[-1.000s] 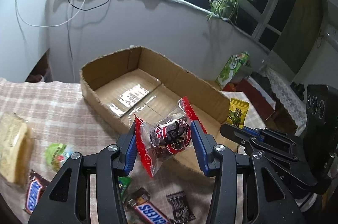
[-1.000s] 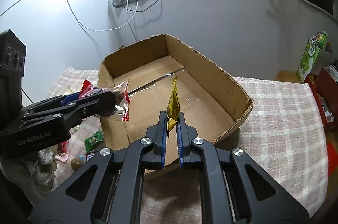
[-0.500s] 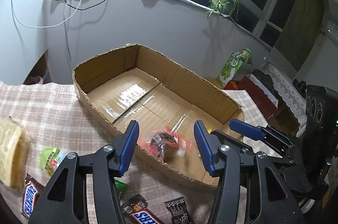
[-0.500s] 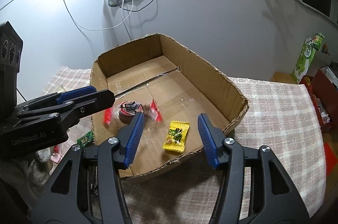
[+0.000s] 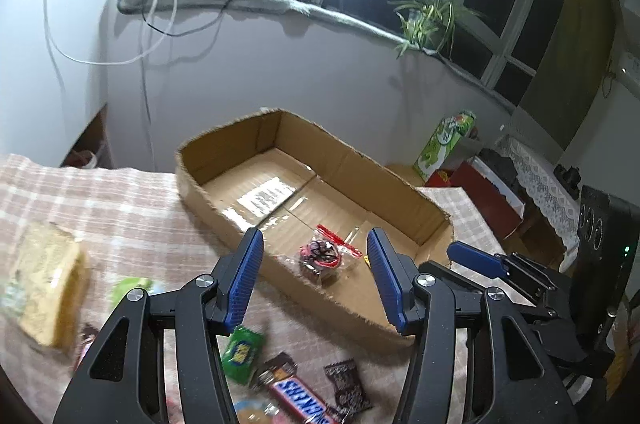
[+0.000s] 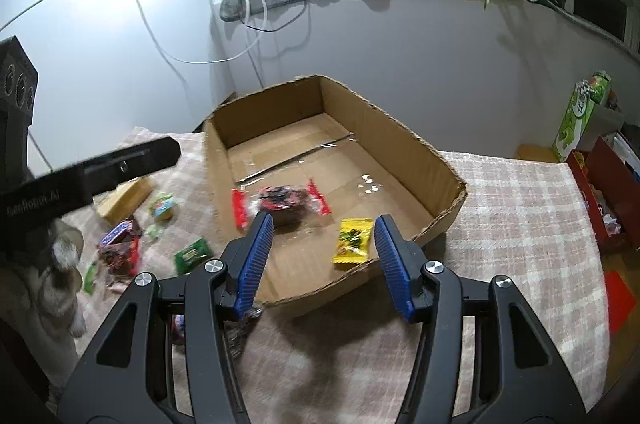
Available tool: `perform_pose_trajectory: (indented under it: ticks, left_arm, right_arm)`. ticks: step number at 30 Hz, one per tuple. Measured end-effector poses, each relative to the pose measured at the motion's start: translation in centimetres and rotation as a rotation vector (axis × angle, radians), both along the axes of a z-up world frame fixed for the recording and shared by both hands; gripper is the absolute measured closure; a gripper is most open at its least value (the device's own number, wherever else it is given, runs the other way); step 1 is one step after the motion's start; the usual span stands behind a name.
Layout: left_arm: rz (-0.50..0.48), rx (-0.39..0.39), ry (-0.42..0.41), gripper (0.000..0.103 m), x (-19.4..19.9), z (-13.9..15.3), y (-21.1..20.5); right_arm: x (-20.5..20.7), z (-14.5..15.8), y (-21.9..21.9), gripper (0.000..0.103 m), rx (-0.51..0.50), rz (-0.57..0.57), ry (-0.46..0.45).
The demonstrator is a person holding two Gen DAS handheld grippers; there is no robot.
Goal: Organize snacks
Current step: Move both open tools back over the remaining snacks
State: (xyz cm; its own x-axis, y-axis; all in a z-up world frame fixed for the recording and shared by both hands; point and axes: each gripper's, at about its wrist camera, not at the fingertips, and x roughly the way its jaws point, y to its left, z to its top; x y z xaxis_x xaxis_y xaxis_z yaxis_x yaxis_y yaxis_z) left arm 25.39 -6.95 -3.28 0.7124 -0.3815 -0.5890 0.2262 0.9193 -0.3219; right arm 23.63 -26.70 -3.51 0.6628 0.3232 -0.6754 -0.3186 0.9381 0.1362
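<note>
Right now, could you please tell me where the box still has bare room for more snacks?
The cardboard box floor is bare across its far half, up to the back wall. The near end holds the red-wrapped snack and the yellow packet. The tablecloth right of the box is bare; left of it, snacks crowd.

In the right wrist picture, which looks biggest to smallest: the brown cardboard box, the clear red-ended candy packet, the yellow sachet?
1. Brown cardboard box, by far the largest.
2. Clear red-ended candy packet.
3. Yellow sachet, somewhat smaller, even though it lies a little nearer the camera.
</note>
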Motion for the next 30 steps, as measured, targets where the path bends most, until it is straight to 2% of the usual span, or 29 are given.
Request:
perform_pose_trajectory:
  ticks: [6,12,21,26,30]
  left_arm:
    - [0.042,-0.007,-0.031,0.05,-2.9,1.2,3.3]
    - [0.089,-0.006,-0.043,0.05,-6.0,1.5,6.8]
    - [0.195,0.006,0.006,0.05,-10.0,-0.8,12.5]
    - [0.188,0.026,0.042,0.05,-9.9,-2.4,12.9]
    - [0.136,0.079,0.057,0.05,-9.1,-3.6,11.5]
  right_arm:
    - [-2.8,1.0,1.9,0.048,-0.001,0.059,-0.021]
    - [-4.8,0.8,3.7,0.048,0.005,0.111,-0.01]
    - [-6.1,-1.2,6.5,0.048,-0.009,0.17,0.035]
    - [-6.0,-2.6,8.0,0.048,-0.016,0.196,0.069]
    - [-5.7,-3.6,8.7,0.048,-0.023,0.208,0.096]
